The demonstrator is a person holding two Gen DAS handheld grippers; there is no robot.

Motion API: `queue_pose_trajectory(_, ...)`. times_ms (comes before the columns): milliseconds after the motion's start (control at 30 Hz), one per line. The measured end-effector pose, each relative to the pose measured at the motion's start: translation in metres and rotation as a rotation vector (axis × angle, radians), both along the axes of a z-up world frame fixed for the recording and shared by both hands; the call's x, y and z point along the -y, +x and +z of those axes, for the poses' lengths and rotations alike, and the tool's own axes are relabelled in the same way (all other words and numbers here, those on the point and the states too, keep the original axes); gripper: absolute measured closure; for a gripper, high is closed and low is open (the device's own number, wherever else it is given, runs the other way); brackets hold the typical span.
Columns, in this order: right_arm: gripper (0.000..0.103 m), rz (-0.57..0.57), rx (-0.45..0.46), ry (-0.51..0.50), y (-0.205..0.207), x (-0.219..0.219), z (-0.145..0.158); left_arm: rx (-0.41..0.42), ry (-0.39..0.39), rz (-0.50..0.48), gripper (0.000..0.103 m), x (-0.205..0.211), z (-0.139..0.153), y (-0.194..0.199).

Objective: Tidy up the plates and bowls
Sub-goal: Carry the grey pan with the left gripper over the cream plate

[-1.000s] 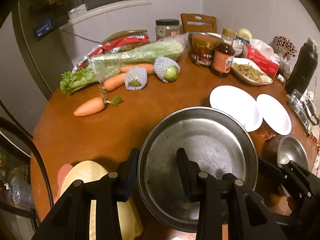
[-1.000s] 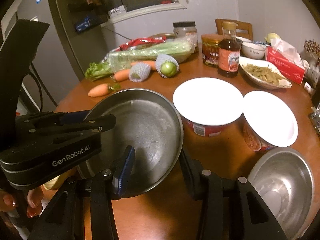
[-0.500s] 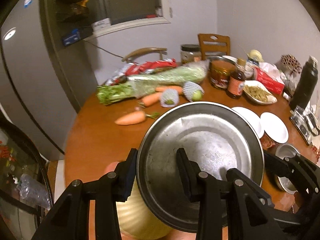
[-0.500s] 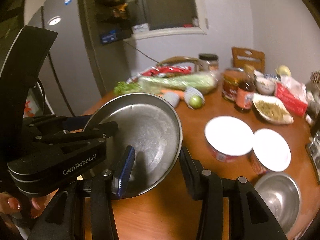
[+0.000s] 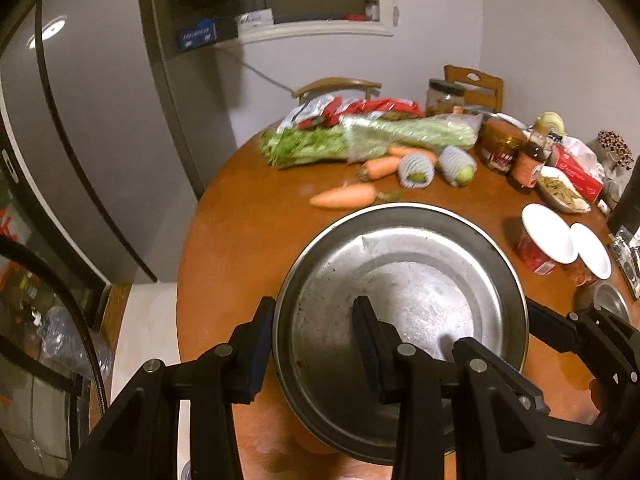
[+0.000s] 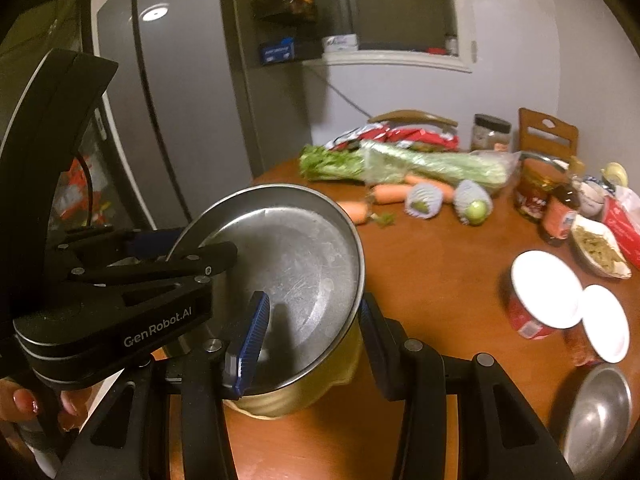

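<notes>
Steel pan (image 5: 420, 280) round, shallow, scuffed, clamped by both jaws.

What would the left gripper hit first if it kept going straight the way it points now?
Nothing new: the left gripper already grips the steel pan's rim. Beyond the pan, its line probably meets the table near the loose carrot; depth is unclear.

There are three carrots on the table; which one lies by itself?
The front carrot, nearest the steel pan. The other two are tucked against the bagged celery.
</notes>
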State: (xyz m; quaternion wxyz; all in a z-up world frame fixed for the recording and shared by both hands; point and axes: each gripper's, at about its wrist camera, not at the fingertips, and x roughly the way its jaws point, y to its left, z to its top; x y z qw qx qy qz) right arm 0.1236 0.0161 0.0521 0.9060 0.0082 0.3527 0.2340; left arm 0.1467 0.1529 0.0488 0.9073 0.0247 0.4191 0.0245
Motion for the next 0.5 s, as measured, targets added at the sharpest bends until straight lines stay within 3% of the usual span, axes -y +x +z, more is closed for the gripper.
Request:
queue_pose_trajectory(200, 0.055, 0.026, -0.055, -0.026, 0.006, -0.019, -0.027, -0.047, -0.022, 0.007, 0.064, -0.013, -0.029, 0.006)
queue_pose_trajectory(500, 0.055, 0.019, -0.078, -0.063, 0.012, -0.025, -0.047, -0.071, -0.055, -0.001, 0.064, -0.015, -0.05, 0.014)
